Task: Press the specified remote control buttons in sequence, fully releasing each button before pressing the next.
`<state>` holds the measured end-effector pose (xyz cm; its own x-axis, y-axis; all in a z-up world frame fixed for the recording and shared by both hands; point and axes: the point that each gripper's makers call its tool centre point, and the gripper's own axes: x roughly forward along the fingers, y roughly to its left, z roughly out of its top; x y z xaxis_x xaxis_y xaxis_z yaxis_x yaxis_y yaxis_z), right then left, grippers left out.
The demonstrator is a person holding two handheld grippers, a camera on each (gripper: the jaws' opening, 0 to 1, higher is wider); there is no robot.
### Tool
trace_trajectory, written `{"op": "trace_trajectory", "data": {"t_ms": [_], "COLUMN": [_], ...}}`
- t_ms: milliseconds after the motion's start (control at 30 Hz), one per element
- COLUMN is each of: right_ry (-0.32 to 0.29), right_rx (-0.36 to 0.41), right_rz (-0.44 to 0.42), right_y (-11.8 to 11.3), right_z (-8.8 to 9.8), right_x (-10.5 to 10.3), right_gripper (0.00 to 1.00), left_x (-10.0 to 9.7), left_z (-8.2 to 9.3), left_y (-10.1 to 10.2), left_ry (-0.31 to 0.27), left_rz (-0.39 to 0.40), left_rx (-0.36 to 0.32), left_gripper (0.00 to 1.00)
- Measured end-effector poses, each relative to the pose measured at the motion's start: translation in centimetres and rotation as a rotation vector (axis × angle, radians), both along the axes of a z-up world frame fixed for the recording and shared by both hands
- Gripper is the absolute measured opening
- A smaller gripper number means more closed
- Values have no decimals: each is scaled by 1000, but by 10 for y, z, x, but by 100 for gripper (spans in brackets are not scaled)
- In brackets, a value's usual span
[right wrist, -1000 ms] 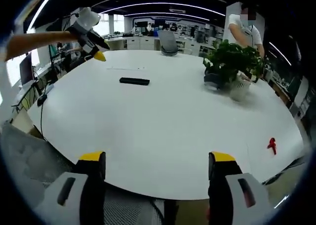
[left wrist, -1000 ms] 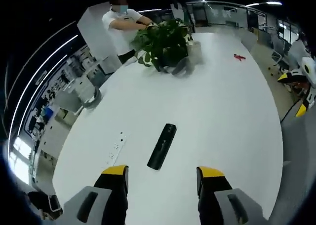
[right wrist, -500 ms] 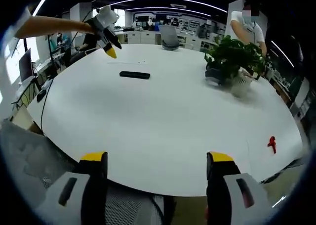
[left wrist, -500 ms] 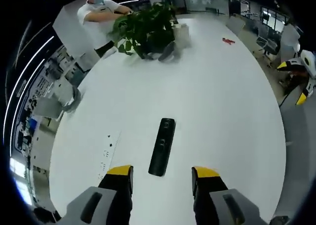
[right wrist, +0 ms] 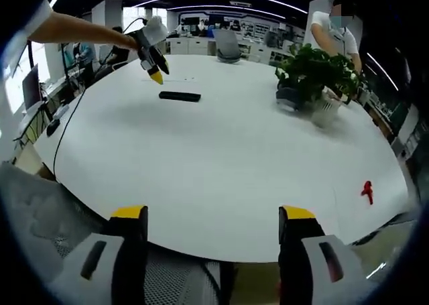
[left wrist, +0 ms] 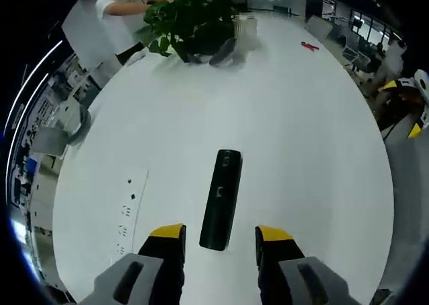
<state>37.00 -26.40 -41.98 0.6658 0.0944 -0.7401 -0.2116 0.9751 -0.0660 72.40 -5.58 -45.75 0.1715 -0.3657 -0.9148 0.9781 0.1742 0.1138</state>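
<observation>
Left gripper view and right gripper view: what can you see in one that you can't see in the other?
The left gripper view looks down on the black remote from close by, lying lengthwise just ahead of the open left gripper, with small dark marks on the table beside it. The right gripper view takes in the whole white table from its edge, with the open right gripper low in front and the left gripper hanging just above the far remote. Both share the remote, the potted plant, a small red thing and a person in white.

Open-plan office: conference table [right wrist: 221, 157], desks [right wrist: 201, 49].
</observation>
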Motion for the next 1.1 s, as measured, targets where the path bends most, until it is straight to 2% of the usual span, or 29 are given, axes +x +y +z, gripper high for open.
{"op": "trace_trajectory", "data": {"t_ms": [67,233,433,600,733,900,933,967,1100], "right_ry": [4,9,16,19,3,8,6,6,8], "right_rx": [-4,-9,-9,-12,5,0,0,0,0], "right_rz": [0,0,-4,-2,-1,0,0,-1,1], "right_y": [0,-1,-1,-1,0,0,0,0,0], "right_z": [-1,-2,-3,-4,0,-2,-1,-1,-2], "right_x": [0,-1,-2,-2,-1,-1,-1,-1,-1], "right_gripper": [82,81,81,81,79,78,78,78,79], "left_x": [3,6,8,8,9,6,7,6,7], "left_z": [-10,-29,-41,-52,-56,-65,-63,-62,-63], "left_y": [1,4,3,2,-1,4,3,4,5], "left_ry": [34,73,65,83,101,112,134,145,129], "left_rz": [27,36,12,10,34,14,53,60,35], "left_rx": [8,28,61,82,80,114,98,93,94], "left_gripper": [40,38,38,36,35,32,31,31,27]}}
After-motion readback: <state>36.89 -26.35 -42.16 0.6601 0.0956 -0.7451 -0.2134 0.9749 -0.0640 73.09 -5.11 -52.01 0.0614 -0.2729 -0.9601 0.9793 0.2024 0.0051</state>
